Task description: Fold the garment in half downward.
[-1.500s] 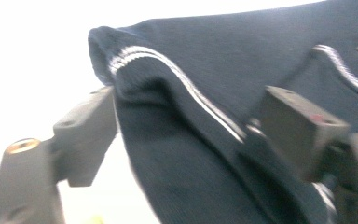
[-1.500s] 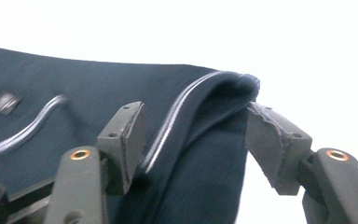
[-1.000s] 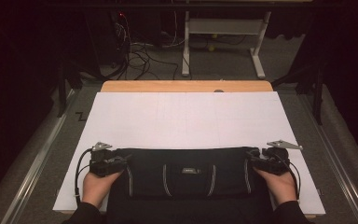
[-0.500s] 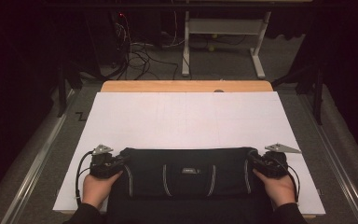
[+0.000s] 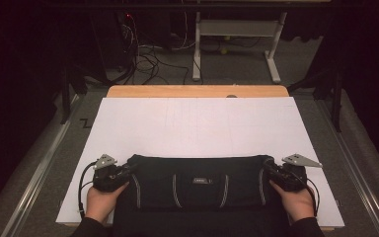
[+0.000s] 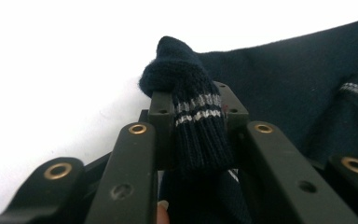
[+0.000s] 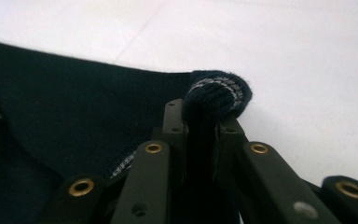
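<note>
Jaws newly closed on sweater [image 6: 198, 112], seemingly cuffs.

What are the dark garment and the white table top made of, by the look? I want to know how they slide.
Garment: dark navy knit, probably wool or cotton; ribbed cuff with pale stripes, fuzzy fibres at the fold in the left gripper and in the right gripper. White table top: smooth, matte sheet, perhaps laminate or board; the wooden edge beyond looks like varnished ply.

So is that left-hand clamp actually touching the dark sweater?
Touching. In the left gripper view, the left gripper has just closed its jaws on a striped knit fold of the sweater, pinched between them.
</note>
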The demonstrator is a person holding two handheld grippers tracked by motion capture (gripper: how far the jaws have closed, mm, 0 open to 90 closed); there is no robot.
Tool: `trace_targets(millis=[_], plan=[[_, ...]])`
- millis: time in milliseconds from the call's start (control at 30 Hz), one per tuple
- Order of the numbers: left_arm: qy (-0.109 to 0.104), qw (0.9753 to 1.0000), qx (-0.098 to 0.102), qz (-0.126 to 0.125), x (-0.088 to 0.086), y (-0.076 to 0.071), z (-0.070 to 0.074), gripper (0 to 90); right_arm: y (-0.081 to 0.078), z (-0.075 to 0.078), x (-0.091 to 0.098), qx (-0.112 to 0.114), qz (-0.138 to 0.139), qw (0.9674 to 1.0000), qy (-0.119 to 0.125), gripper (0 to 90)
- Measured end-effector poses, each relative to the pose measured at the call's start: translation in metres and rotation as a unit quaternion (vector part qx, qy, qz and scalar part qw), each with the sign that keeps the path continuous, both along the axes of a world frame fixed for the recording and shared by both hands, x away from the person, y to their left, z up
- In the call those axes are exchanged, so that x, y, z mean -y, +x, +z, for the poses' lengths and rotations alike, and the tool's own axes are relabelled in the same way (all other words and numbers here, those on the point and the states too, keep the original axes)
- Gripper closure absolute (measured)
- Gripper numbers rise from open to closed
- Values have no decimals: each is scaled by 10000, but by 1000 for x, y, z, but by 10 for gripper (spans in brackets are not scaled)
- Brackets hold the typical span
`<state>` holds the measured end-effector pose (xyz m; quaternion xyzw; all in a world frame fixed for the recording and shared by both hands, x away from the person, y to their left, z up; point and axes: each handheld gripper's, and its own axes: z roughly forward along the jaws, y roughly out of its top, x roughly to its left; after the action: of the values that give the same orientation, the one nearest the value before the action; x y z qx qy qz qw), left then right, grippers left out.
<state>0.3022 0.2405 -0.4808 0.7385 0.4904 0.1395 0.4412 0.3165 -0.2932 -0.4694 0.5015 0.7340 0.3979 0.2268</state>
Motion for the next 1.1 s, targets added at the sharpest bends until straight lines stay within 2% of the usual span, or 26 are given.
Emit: trace_targets(millis=[67,200,300,467,700,800,900,1100], plan=[[-78,9999,116,-5,-1,-3,4,699,-2,3,0,100,15,9999,17,797],[1,9993,377,12,0,-9,11,701,-7,8,-1,323,29,9995,-1,799],[-146,9986,512,9,1,-13,18,702,-11,13,-2,489,31,9988,-25,800],[-17,9968,803,-54,6,-17,31,707,-16,23,-4,721,53,9974,-50,804],[168,9932,1152,36,4,-16,46,713,-13,35,-2,924,67,9956,140,806],[160,9924,1218,91,0,-9,52,713,-8,42,-4,1030,84,9946,125,807],[-81,9940,1088,122,-3,5,55,717,0,48,-6,1131,58,9936,56,806],[226,9936,1081,227,3,32,67,718,24,59,-12,1245,-51,9922,-36,806]])
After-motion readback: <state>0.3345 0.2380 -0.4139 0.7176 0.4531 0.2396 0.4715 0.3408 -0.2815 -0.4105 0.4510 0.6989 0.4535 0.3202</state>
